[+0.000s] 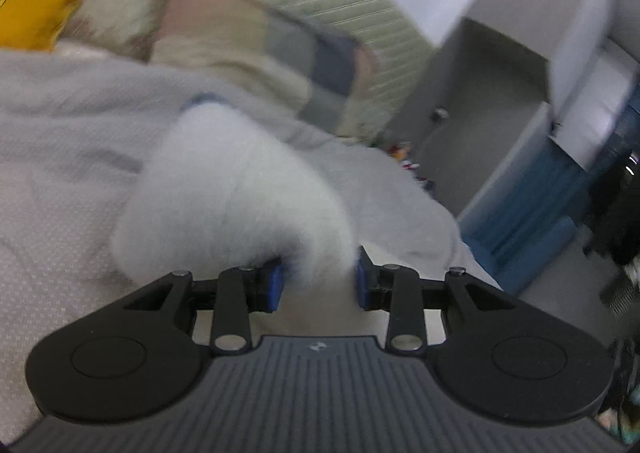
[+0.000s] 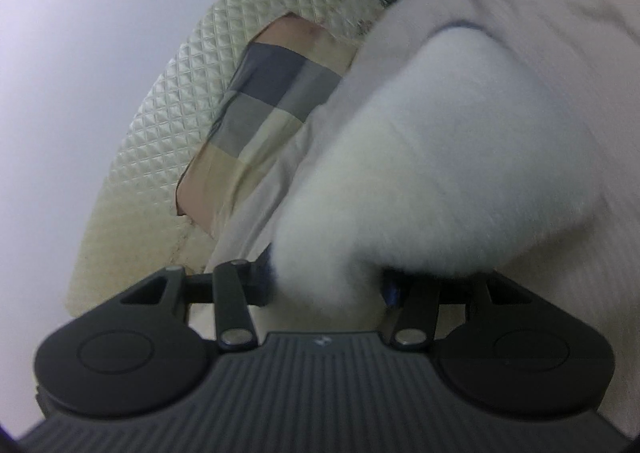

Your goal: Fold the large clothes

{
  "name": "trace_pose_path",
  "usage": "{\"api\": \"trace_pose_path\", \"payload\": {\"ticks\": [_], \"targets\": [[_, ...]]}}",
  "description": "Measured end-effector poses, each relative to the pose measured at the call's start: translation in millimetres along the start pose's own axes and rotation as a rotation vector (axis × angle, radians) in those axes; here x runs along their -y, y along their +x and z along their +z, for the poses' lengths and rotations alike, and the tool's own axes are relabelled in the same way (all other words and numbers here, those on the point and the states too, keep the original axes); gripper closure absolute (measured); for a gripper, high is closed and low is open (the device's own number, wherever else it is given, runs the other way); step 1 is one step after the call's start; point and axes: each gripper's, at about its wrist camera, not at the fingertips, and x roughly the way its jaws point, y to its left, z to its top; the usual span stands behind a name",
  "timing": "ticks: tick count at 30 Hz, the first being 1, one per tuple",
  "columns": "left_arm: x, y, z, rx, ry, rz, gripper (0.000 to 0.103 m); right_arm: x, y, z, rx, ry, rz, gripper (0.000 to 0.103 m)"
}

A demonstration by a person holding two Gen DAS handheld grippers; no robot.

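Garment (image 1: 232, 189): white, fluffy, thick pile, edges blurred. Left gripper (image 1: 318, 281): blue-padded fingers (image 1: 276, 285) clamped on a bunched fold that bulges out ahead of them and up-left. Right gripper (image 2: 328, 285): fingers (image 2: 392, 291) likewise pinch a wad of the same fleece (image 2: 440, 157), which swells forward and to the right, hiding most of both pads. Beyond the fingers lies the pale bed sheet (image 1: 60, 113), then a checked pillow (image 2: 260, 109) against the quilted headboard (image 2: 168, 113).
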Motion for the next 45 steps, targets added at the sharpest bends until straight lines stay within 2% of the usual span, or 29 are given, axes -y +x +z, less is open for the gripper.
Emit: {"api": "trace_pose_path", "payload": {"ticks": [4, 5, 7, 10, 12, 15, 18, 22, 26, 32, 40, 45], "targets": [[-13.0, -13.5, -27.2, -0.038, -0.009, 0.003, 0.062, 17.1, -11.7, -17.4, -0.054, 0.031, -0.011, 0.05], [-14.0, -16.2, -33.6, -0.052, 0.004, 0.013, 0.062, 14.0, -27.5, -32.4, -0.064, 0.037, -0.019, 0.05], [-19.7, -17.0, -50.0, -0.086, 0.033, 0.029, 0.061, 18.9, -26.6, -41.5, -0.094, 0.037, -0.059, 0.05], [-29.6, -15.3, -72.9, -0.118, 0.048, 0.068, 0.056, 25.3, -25.2, -49.8, -0.095, 0.036, -0.056, 0.05], [-36.5, -19.5, -82.3, -0.11, 0.03, 0.067, 0.055, 26.4, -24.0, -50.5, -0.093, 0.052, -0.048, 0.05], [-37.2, -25.5, -84.2, -0.115, 0.008, 0.079, 0.052, 27.7, -25.6, -50.0, -0.1, 0.074, -0.053, 0.049], [-28.8, -34.5, -80.5, -0.15, 0.018, 0.108, 0.045, 21.4, -34.8, -50.2, -0.104, 0.084, -0.092, 0.049], [-7.6, -53.1, -71.6, -0.193, 0.109, 0.149, 0.043, -0.6, -56.0, -54.1, -0.081, -0.039, -0.165, 0.048], [19.9, -89.1, -64.1, -0.185, 0.152, 0.157, 0.043, -22.3, -84.9, -57.5, -0.076, -0.1, -0.185, 0.049], [66.5, -152.6, -40.4, -0.143, 0.204, 0.169, 0.043, -86.8, -136.2, -56.2, -0.051, -0.253, -0.144, 0.049], [144.6, -266.6, -13.8, -0.037, 0.288, 0.147, 0.041, -183.9, -226.0, -61.9, 0.016, -0.422, -0.063, 0.049], [189.5, -347.8, -11.1, 0.021, 0.339, 0.132, 0.039, -232.8, -286.0, -76.6, 0.062, -0.505, -0.018, 0.049]]}}
